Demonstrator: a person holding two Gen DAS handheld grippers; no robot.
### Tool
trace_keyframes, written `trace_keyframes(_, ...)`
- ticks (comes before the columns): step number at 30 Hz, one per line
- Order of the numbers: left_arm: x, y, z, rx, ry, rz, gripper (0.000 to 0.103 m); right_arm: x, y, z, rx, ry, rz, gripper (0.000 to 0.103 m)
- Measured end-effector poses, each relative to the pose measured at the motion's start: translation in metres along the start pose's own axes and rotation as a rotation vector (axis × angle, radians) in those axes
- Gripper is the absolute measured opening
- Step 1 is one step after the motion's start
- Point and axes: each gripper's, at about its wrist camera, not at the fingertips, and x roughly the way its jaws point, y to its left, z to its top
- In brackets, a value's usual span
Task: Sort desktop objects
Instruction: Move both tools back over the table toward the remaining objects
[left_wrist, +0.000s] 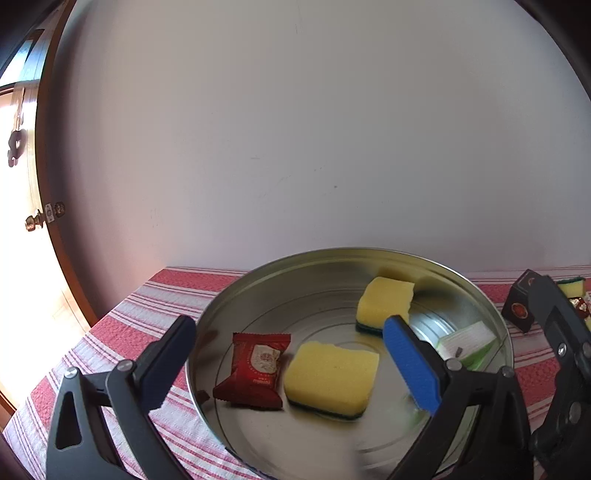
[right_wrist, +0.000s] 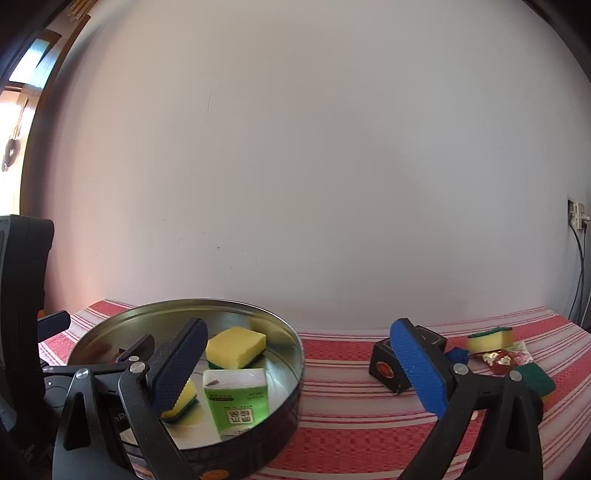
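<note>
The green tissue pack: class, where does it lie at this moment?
In the right wrist view the green tissue pack lies inside the round metal tin, near its right wall, just in front of a yellow sponge.

Round tin (right_wrist: 295, 354) on the tablecloth (right_wrist: 340, 398), left side: two sponges (left_wrist: 332, 376), a snack packet (left_wrist: 255, 369) left of the nearer one, a tissue pack (right_wrist: 236, 395) at right. Right of the tin, apart: small box (right_wrist: 388, 365), then another sponge (right_wrist: 487, 339), wrappers (right_wrist: 498, 358).

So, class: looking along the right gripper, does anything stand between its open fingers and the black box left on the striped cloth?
Nothing visible does. The right gripper is empty, and only bare striped cloth lies before the black box, right of the tin.
</note>
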Motion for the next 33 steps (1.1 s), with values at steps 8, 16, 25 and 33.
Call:
trace_keyframes(8,-0.026,-0.044,-0.006,0.121,-0.051,-0.091,0.103,-0.02,-0.049,-0.009,-0.025,0.075,-0.065,0.101)
trace_keyframes(16,-0.053,-0.093,-0.013,0.243,-0.074,-0.175,0.103,-0.027,-0.121,-0.014,0.015,0.164,-0.15,0.101)
trace_keyframes(25,-0.07,-0.146,-0.019,0.321,-0.027,-0.261,0.103,-0.021,-0.206,-0.024,0.111,0.292,-0.237,0.101)
trace_keyframes(33,-0.078,-0.205,-0.024,0.376,0.046,-0.38,0.103,-0.007,-0.273,-0.034,0.227,0.363,-0.242,0.101)
